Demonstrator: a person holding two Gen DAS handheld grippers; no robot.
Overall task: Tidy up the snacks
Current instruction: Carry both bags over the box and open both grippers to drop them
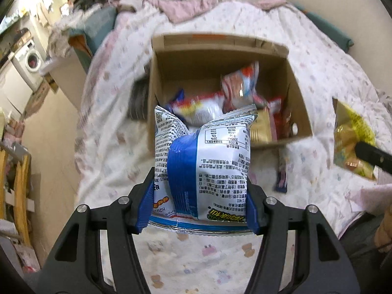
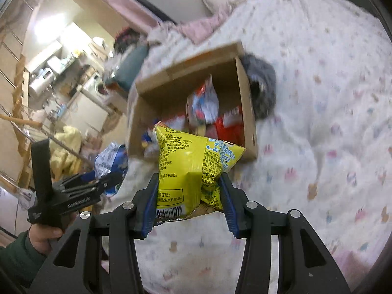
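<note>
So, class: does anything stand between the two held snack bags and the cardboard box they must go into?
Nothing visible does. The blue-and-white snack bag in the left gripper and the yellow snack bag in the right gripper face the open-topped cardboard box; only bedspread lies between.

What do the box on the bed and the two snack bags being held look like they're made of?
The box looks like plain brown cardboard, matte, with folded flaps. The blue and white bag and the yellow bag look like thin glossy plastic film, possibly foil-lined: both crinkle, and the blue and white one catches the light.
</note>
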